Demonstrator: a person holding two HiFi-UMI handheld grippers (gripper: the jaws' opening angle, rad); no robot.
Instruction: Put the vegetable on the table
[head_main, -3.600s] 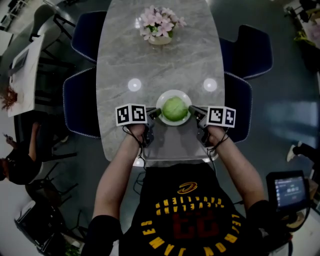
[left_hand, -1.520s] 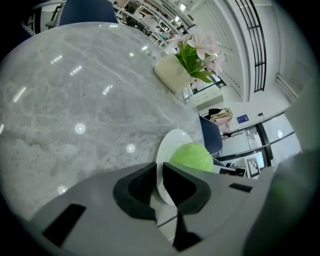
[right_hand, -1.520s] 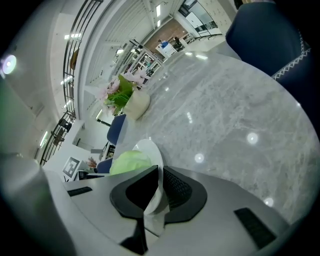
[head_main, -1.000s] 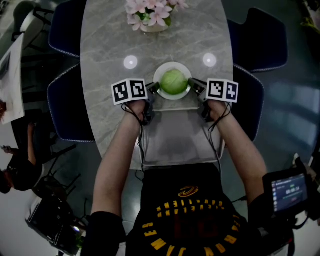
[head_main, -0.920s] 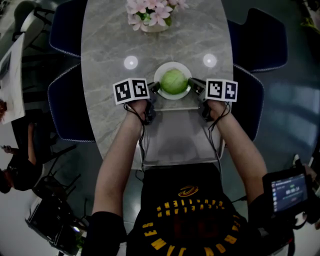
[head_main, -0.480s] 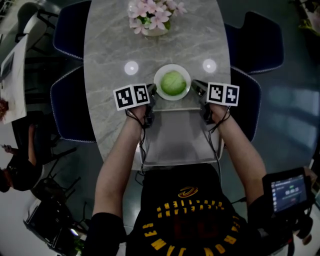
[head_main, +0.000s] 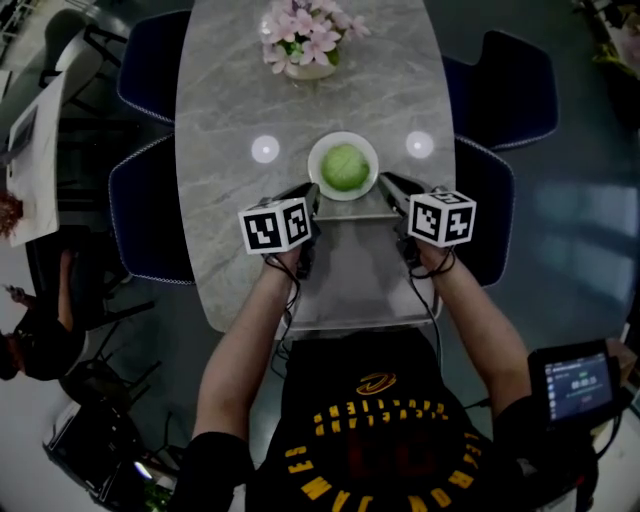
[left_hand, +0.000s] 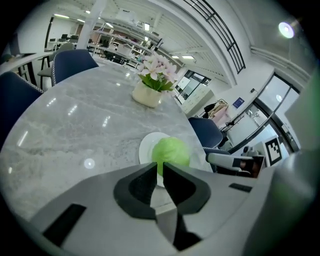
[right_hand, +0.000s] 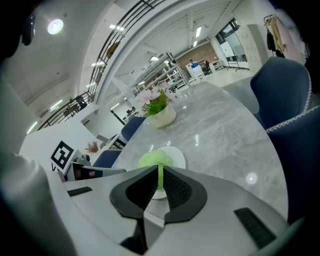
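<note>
Resting on a white plate (head_main: 315, 166), the vegetable (head_main: 344, 166), a round pale-green head that looked like cabbage, sat about midway between the long edges of the marble table (head_main: 230, 120), nearer the person's end than the flower pot (head_main: 308, 45) at the far end. It was centred on the plate, clear of the rim, so it was judged unlikely to roll.

Left gripper (head_main: 313, 192): tip just beside the plate's near-left rim, not touching it. Its own view showed the jaws drawn almost together, with only a narrow slit between them and nothing held; the vegetable (left_hand: 171, 151) showed beyond the tips.

Right gripper (head_main: 384, 180): tip just beside the plate's near-right rim, also apart from it. Its jaws were likewise nearly closed and gripped nothing, and the vegetable (right_hand: 155, 159) showed as a green strip through the gap.

Both grippers angled inward toward the plate from the person's edge of the table. That mirrored stance fitted a two-sided hold on the plate rather than on the vegetable itself.

Judgement: plate flat on the table and free of both grippers, so the placing appeared done. Dark blue chairs (head_main: 150, 210) stood along both long edges.
</note>
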